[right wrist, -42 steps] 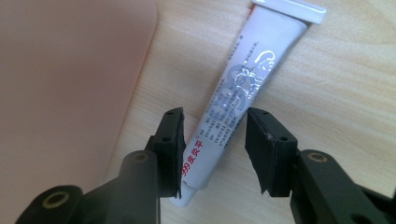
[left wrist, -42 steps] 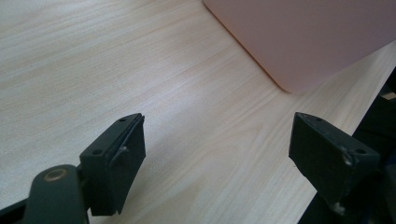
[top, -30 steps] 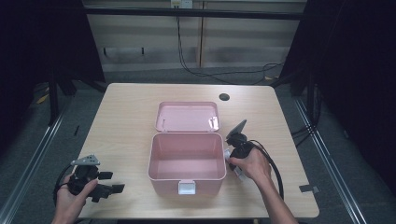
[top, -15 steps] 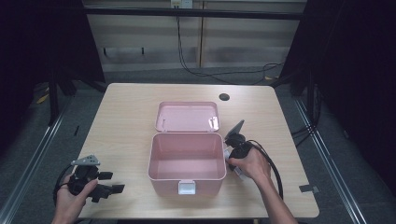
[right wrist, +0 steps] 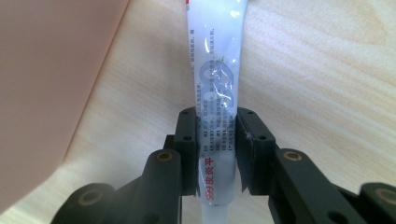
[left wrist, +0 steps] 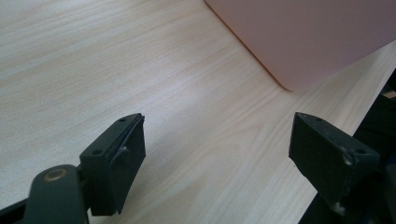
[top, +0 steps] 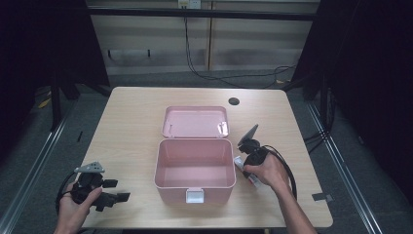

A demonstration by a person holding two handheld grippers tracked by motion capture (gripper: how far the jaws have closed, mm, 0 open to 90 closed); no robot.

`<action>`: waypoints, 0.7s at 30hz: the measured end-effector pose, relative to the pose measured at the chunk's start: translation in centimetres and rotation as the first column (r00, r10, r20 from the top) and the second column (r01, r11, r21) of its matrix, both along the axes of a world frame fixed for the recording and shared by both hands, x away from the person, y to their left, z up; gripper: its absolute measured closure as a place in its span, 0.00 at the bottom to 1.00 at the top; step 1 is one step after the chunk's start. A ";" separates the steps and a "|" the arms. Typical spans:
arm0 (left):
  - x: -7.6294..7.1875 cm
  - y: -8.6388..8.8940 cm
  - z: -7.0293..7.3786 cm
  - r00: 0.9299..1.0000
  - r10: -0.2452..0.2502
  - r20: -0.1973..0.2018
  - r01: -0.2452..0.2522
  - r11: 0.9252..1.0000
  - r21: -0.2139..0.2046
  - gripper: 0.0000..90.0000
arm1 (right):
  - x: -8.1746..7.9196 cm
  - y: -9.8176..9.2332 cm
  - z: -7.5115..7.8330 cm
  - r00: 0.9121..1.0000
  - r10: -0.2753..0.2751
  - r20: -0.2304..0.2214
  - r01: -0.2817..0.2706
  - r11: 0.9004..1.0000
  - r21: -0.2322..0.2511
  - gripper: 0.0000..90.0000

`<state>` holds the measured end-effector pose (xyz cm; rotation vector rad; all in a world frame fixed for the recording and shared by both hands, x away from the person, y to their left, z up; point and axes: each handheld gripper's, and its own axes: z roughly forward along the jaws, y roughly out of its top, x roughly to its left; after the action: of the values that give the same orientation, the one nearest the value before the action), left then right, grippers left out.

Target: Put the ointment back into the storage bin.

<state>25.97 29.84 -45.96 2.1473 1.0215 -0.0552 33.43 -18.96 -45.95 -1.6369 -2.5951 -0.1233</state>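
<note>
The right tool (right wrist: 217, 154) pinches a soft white tube (right wrist: 215, 70) lying on the surface beside the open pink box (top: 195, 163) (left tool (left wrist: 224, 158) idle, agape), so the squeezed tube may slip or ooze when lifted.

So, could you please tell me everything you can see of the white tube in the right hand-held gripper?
The white, glossy plastic squeeze tube carries grey and red print and a faded blue logo. It lies flat on the light wooden table beside the open pink plastic box. The right hand-held gripper is shut on it, its black pads pressing both sides. The tube's far end runs out of frame.
</note>
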 end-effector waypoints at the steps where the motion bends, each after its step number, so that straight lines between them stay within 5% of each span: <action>1: 0.0 0.0 0.0 1.000 0.004 0.005 -0.004 1.000 0.000 0.21 | -0.1 0.0 0.0 1.000 0.009 -0.002 -0.009 1.000 -0.005 0.80; 11: 0.0 0.0 0.0 1.000 0.004 0.006 -0.004 1.000 0.001 0.21 | -0.7 -0.6 1.3 0.994 0.107 -0.009 -0.106 0.994 0.018 0.80; 21: 0.0 0.0 0.0 1.000 0.005 0.000 -0.005 1.000 0.003 0.21 | -1.7 -1.0 1.8 0.973 0.229 -0.010 -0.229 0.973 0.023 0.80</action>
<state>25.94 29.80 -45.97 2.1471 1.0278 -0.0517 31.71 -19.98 -44.12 -1.3137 -2.7384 -0.1270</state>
